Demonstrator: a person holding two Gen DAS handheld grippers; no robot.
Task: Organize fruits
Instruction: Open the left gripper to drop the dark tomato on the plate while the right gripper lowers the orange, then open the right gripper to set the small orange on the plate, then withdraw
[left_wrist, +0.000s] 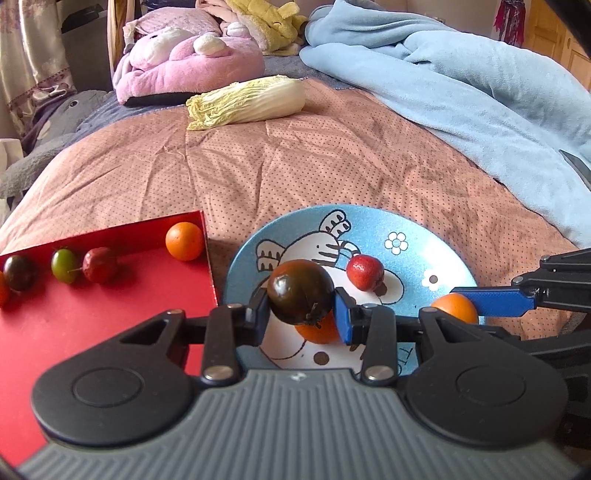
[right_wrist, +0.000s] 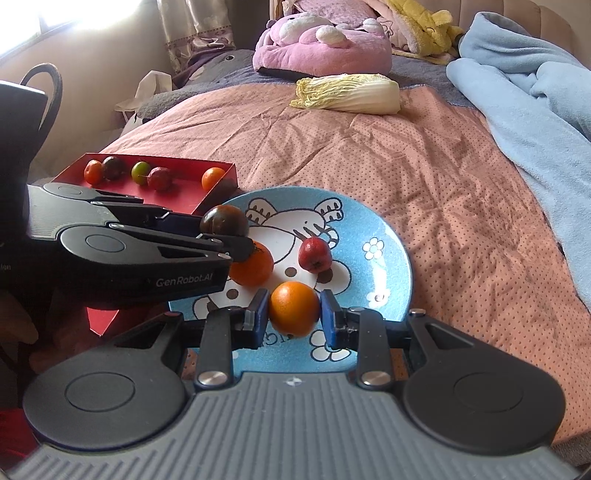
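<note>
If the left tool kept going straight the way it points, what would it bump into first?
Probably the orange lying on the blue plate, just under the dark tomato that the left tool holds; depth is hard to judge.

Blue plate with white cartoon animal; red tray; orange-pink dotted quilt; pale blue blanket.

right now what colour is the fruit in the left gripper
Very dark brown-maroon, almost black, with a glossy skin; the left wrist view shows it best.
</note>
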